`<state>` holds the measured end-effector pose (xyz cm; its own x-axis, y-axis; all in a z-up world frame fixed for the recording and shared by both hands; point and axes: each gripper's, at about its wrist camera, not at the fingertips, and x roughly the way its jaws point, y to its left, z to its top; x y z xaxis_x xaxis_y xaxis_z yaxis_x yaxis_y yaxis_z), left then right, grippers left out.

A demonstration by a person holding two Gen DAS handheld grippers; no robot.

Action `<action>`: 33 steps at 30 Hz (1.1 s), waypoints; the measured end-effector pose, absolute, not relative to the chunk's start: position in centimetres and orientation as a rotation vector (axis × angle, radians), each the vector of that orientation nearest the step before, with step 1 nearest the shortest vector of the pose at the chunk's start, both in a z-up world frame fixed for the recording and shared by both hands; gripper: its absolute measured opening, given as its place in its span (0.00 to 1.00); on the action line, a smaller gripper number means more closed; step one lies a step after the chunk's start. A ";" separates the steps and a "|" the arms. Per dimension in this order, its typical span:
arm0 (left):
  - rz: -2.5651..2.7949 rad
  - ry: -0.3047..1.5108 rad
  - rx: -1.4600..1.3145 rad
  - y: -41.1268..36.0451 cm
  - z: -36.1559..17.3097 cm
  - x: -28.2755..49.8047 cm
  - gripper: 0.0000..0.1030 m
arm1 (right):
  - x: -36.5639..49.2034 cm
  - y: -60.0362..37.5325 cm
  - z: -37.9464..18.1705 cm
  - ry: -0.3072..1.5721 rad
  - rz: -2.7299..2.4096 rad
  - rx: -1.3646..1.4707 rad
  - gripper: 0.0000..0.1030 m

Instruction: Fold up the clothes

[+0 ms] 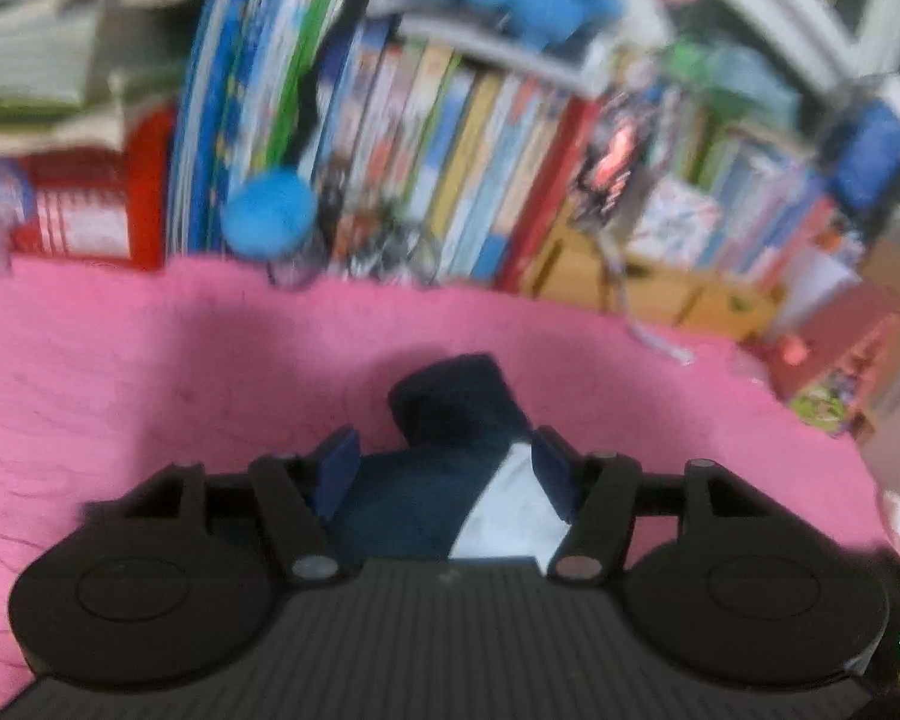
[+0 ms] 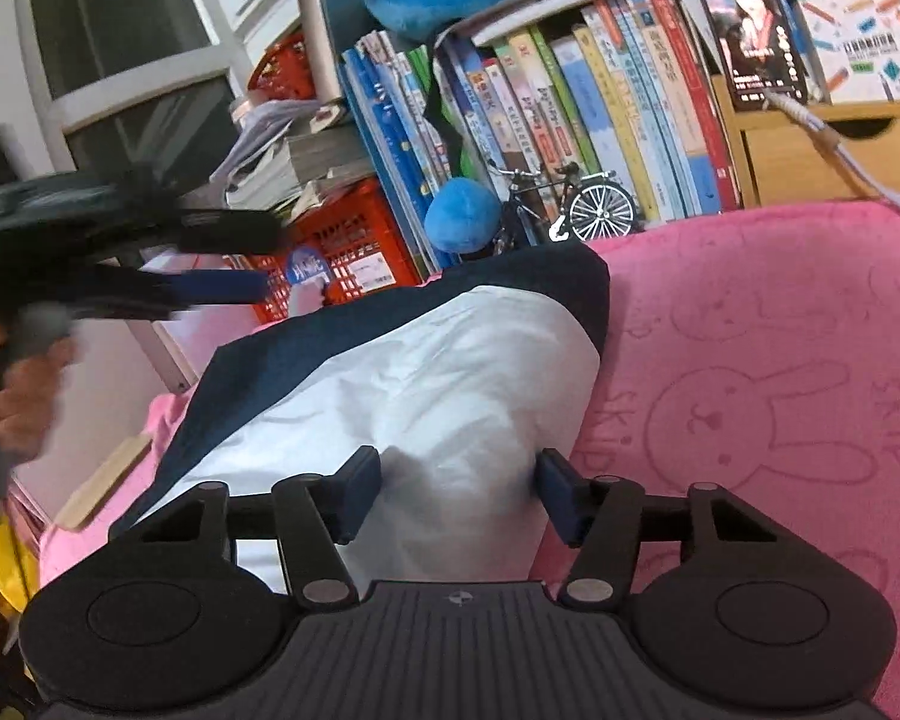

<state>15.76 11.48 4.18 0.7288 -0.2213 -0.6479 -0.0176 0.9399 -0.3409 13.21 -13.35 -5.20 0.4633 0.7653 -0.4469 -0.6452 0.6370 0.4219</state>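
Navy-and-white cotton garment (image 2: 426, 372) lies part-folded on pink bunny-print fleece blanket (image 2: 780, 324), over counter.

Step, likely: mid-fold, between grips.

Right gripper (image 2: 459, 495) half-wide, straddles white cloth, pads not pinching.

Left gripper (image 1: 444, 474) half-wide, nothing held; cloth lies beneath.

Next: pinch edge, carry over, keep layers flat.

Writing: "SKIP" (image 2: 897, 450) on blanket. Book spines (image 2: 600, 114) not legible.
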 end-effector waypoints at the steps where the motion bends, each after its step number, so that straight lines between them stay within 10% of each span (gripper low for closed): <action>1: -0.114 0.779 -0.371 11.5 3.5 16.8 0.61 | 13.2 -13.4 -5.2 0.655 0.873 0.201 0.56; 7: -0.155 0.880 -0.565 12.0 0.7 20.2 0.62 | 13.0 -13.0 -5.3 0.659 0.862 0.171 0.56; 9: -0.171 0.871 -0.589 12.3 0.3 20.7 0.51 | 13.0 -12.9 -5.4 0.663 0.858 0.165 0.56; 11: -0.184 0.854 -0.574 12.5 -0.1 20.8 0.14 | 13.0 -12.9 -5.4 0.667 0.854 0.158 0.56; 17: -0.214 0.736 -0.720 14.9 -0.8 21.6 0.09 | 13.1 -12.8 -5.4 0.677 0.854 0.157 0.56; 22: -0.264 0.855 -0.850 16.2 -2.0 22.2 0.52 | 13.2 -12.8 -5.4 0.684 0.857 0.164 0.57; 27: -0.333 0.900 -0.751 14.5 -2.1 22.2 0.60 | 13.1 -12.8 -5.4 0.684 0.857 0.156 0.58; 29: -0.282 0.894 -0.698 13.8 -2.4 22.9 0.22 | 13.1 -12.7 -5.3 0.682 0.856 0.150 0.58; 33: -0.311 0.842 -0.700 13.2 -3.0 24.2 0.11 | 13.1 -12.7 -5.6 0.699 0.856 0.150 0.58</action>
